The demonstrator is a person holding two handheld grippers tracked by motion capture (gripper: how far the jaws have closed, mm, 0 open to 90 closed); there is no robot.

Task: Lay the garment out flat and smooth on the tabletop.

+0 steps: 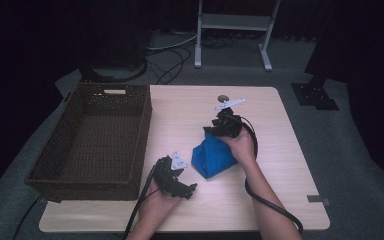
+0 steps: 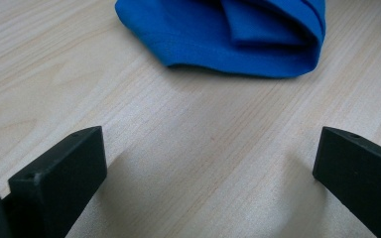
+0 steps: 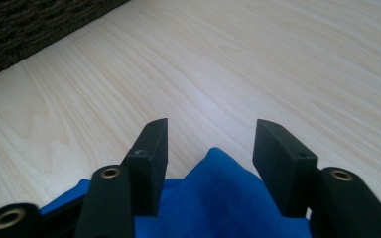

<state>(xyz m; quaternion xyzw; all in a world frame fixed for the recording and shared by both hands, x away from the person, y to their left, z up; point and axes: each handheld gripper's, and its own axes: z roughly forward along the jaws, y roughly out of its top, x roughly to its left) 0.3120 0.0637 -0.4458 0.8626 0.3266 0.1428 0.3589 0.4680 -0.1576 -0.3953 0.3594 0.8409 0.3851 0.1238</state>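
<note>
A folded blue cloth (image 1: pixel 212 157) lies near the middle of the light wooden table (image 1: pixel 275 150). My right gripper (image 1: pixel 211 130) is at the cloth's far corner. In the right gripper view its jaws (image 3: pixel 209 141) stand partly apart, and a raised peak of the blue cloth (image 3: pixel 218 193) sits between them with a gap on each side. My left gripper (image 1: pixel 192 188) rests near the front edge, left of the cloth. It (image 2: pixel 211 163) is wide open over bare wood, with the blue cloth (image 2: pixel 218 34) a short way ahead of it.
A dark woven basket (image 1: pixel 142 135) stands on the table's left side, its wall (image 3: pixel 30 25) at the far left of the right gripper view. A small round disc (image 1: pixel 223 98) lies near the far edge. Cables and a stand are on the floor behind.
</note>
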